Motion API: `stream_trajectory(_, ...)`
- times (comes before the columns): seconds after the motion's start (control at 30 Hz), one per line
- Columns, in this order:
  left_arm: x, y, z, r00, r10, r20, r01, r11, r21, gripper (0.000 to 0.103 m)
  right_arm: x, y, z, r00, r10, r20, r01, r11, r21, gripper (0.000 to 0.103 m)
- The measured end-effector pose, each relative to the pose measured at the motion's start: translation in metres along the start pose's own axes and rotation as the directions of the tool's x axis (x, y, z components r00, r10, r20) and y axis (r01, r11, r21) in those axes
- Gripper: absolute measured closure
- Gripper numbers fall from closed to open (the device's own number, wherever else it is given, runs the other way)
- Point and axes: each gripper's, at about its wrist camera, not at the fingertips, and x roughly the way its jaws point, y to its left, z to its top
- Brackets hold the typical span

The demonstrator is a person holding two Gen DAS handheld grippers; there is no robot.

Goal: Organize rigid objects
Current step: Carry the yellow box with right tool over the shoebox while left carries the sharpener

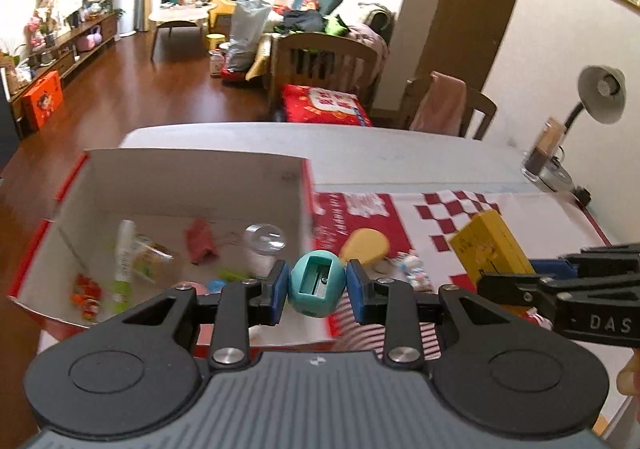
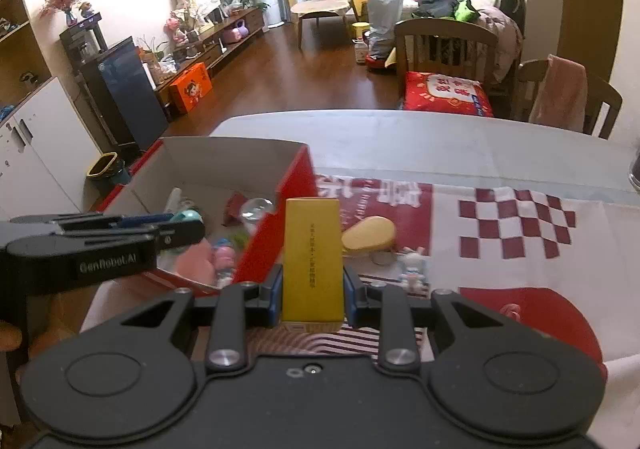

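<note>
- Left wrist view: the left gripper point(image 1: 317, 288) is clamped on a teal pencil sharpener point(image 1: 317, 284), one blue pad pressed to each side, blade slot facing the camera. The sharpener hangs above the near right wall of the red cardboard box point(image 1: 308, 185).
- Left wrist view, box contents: a clear round dome point(image 1: 266, 238), a white and green tube point(image 1: 124, 261), a red scrap point(image 1: 200, 241) and several small toys lie on the pale floor of the box.
- Left wrist view, right side: the right gripper point(image 1: 516, 281) enters from the right edge, holding a yellow box point(image 1: 490, 245) above the red and white checked cloth point(image 1: 456, 217).
- Right wrist view: the right gripper point(image 2: 312, 299) is closed on the yellow box point(image 2: 312, 261), which stands upright between the pads, its printed face towards the camera, just beside the right wall of the red cardboard box point(image 2: 288, 193).
- Right wrist view, cloth: a yellow oval case point(image 2: 370, 235) and a small white rabbit figure point(image 2: 412, 265) lie on the checked cloth point(image 2: 516, 225), near each other, beyond the held box.
- Right wrist view, left edge: the left gripper point(image 2: 176, 227) reaches over the red cardboard box.
</note>
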Motion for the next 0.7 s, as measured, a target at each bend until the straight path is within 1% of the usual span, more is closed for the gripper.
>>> stream_trajectory(0.2, -0.013, 0.045, 0.01, 0.999, 0.027, 0.017, -0.027, 0.999, -0.017, 0.072, 0.016, 0.033, 0.01, 1.0, 0.004, 0.003, -0.004, 1.0, -0.013, 0.075)
stream_trajectory(0.4, -0.02, 0.088, 0.021, 0.997, 0.067, 0.039, -0.067, 0.998, 0.0, 0.072, 0.037, 0.064, 0.018, 1.0, 0.004, -0.003, -0.004, 1.0, -0.029, 0.075)
stream_trajectory(0.57, -0.014, 0.122, 0.032, 0.994, 0.106, 0.041, -0.106, 0.994, 0.008, 0.072, 0.06, 0.084, 0.023, 1.0, -0.001, -0.025, 0.0, 0.999, -0.037, 0.075)
stream_trajectory(0.7, -0.002, 0.146, 0.044, 0.991, 0.129, 0.037, -0.13, 0.991, 0.026, 0.072, 0.079, 0.098, 0.028, 0.999, 0.006, -0.043, -0.009, 0.998, -0.056, 0.075)
